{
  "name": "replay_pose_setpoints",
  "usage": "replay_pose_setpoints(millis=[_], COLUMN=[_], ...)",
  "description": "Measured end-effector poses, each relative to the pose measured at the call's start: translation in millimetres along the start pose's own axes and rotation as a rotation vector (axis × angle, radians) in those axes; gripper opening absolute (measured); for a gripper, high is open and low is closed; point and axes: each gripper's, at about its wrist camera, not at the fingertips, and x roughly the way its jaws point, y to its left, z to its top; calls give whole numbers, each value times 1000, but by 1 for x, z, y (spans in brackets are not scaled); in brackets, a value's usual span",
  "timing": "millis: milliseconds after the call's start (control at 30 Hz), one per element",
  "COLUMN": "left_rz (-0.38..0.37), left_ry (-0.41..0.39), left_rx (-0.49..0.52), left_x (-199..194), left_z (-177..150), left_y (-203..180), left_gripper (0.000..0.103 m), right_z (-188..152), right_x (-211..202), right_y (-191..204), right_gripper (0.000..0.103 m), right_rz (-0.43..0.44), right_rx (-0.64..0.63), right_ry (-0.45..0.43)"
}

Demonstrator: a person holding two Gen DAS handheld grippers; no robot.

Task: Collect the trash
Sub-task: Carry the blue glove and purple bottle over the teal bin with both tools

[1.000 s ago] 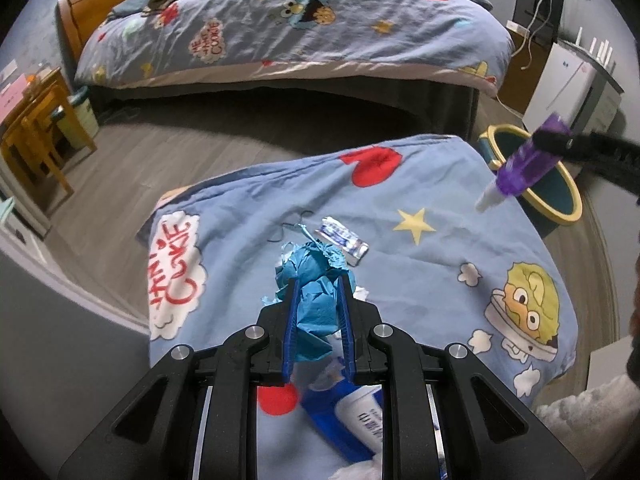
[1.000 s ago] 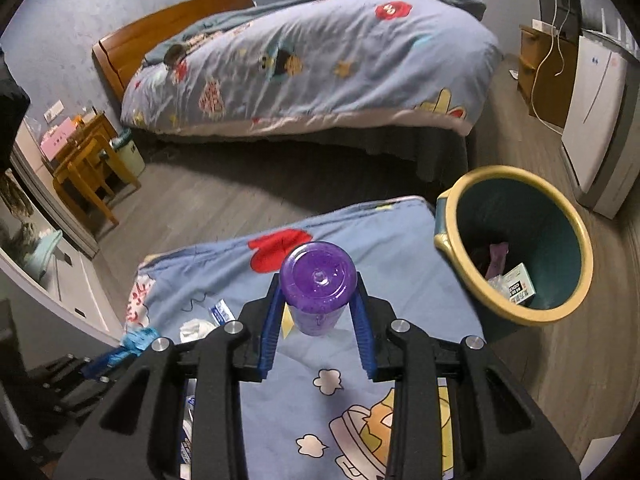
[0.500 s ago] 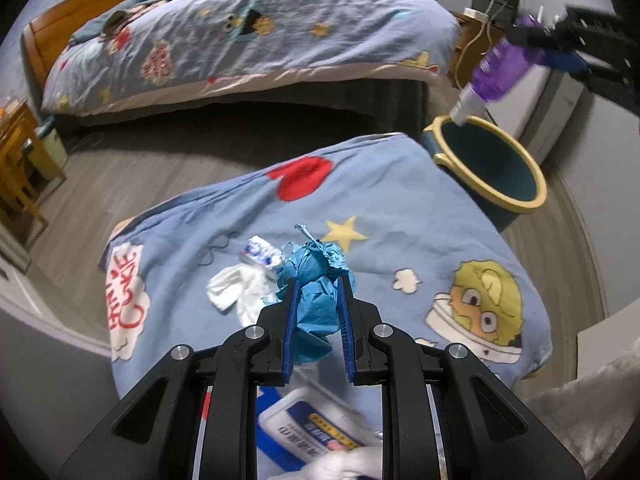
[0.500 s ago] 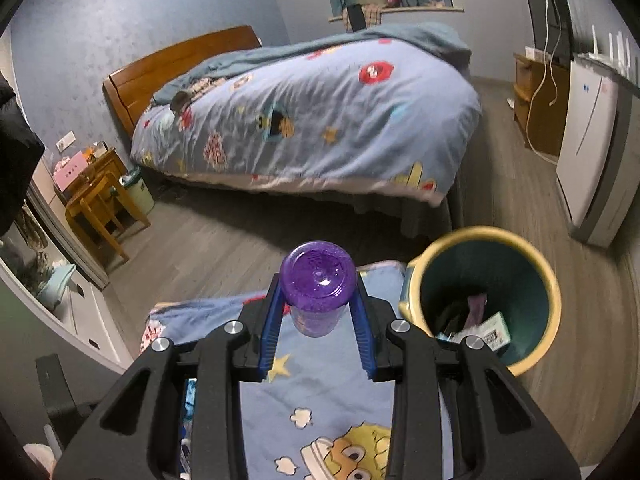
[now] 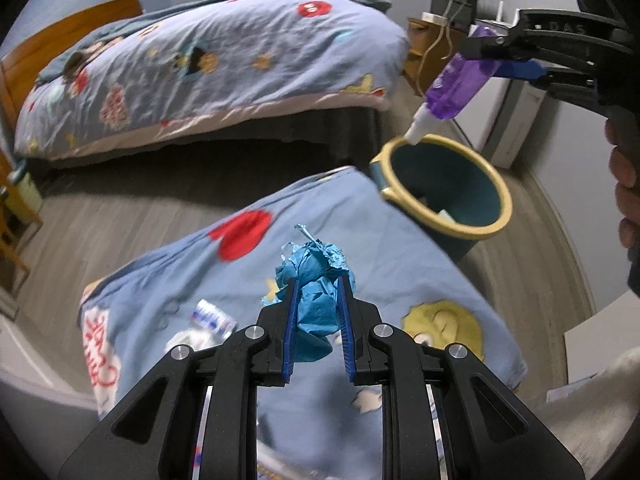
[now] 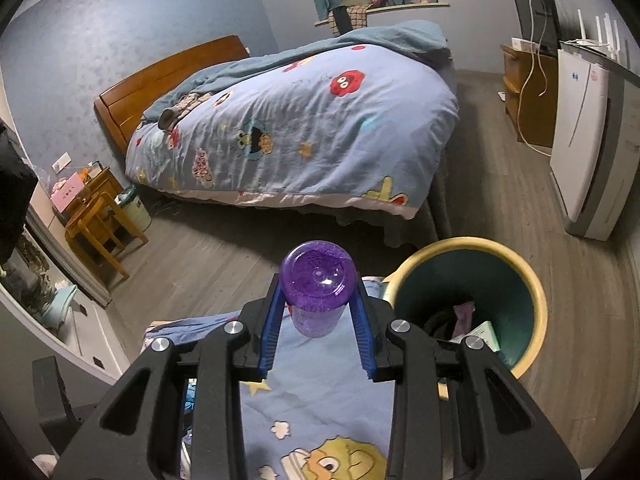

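bottle [image 5: 456, 88] over bin [image 5: 502, 194] rim, floor beyond

Glossy translucent purple plastic bottle [image 6: 318, 286], crumpled matt blue paper [image 5: 316, 284], wrinkled cloth blanket [image 5: 400, 264].

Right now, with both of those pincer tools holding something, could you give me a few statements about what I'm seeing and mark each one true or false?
1. The left gripper is clamped on a crumpled blue paper wad. True.
2. The right gripper is empty. False: it is clamped on a purple bottle.
3. The trash bin is empty. False: a small box and other scraps lie at its bottom.
4. The bin has a yellow rim and a dark green inside. True.
5. The purple bottle is already inside the bin. False: in the left wrist view it is held in the air, its white tip near the bin's far rim.
6. A small wrapper lies on the cartoon-print blanket. True.
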Motion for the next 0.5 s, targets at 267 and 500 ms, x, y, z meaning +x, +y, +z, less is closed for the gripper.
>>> replay_pose_setpoints(millis=[267,500], left_rz=[-65,-106], left_ry=[-31,-28], left_rx=[52,107], left_x=[18,40], left_z=[40,62], left_y=[-36,-66], left_gripper=[20,20], right_z=[10,14], right_x=[9,18], right_y=[-46,-97], right_gripper=[32,32], right_rz=[-37,-108], right_rx=[62,129], right_ry=[-7,4])
